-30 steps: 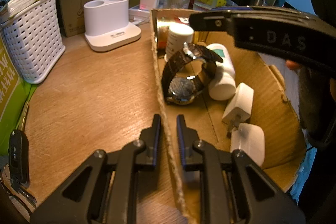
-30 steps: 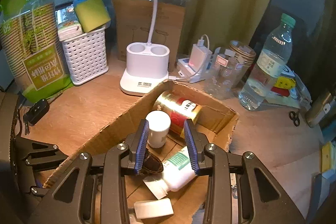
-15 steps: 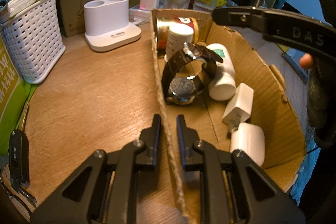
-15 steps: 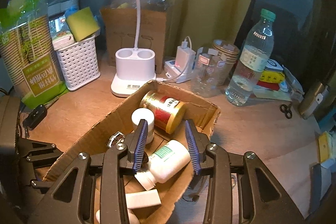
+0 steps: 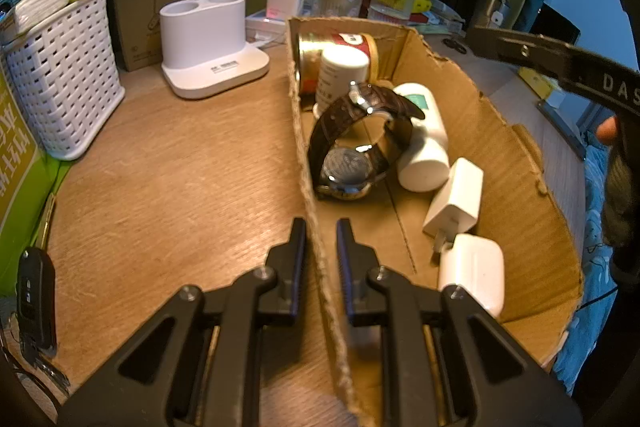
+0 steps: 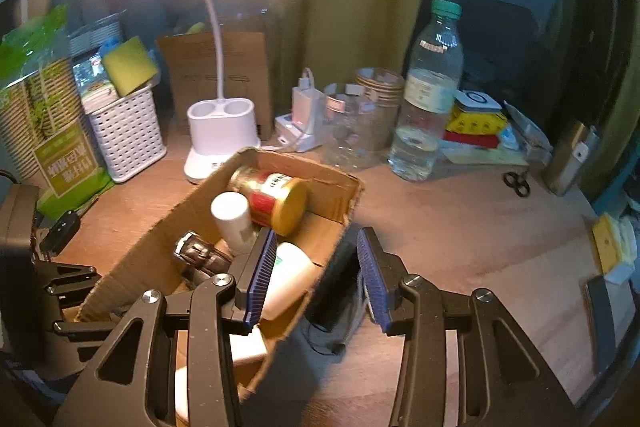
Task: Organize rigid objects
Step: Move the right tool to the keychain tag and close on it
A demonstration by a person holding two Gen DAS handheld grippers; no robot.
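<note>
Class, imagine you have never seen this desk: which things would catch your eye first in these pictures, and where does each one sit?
First, the open cardboard box in the middle of the wooden desk, crowded with a brown-strapped wristwatch, a gold and red tin, white bottles and chargers. The left gripper pinches the box's near wall. Behind it the glaring desk lamp stands beside a white woven basket.

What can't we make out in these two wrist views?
- Earbud case: right wrist view, mostly hidden by the right gripper.
- Dark object beside the cardboard box: right wrist view, in shadow, unidentifiable.
- Car key: left wrist view, cut off at the frame edge.
- Lamp head: right wrist view, glare.
</note>
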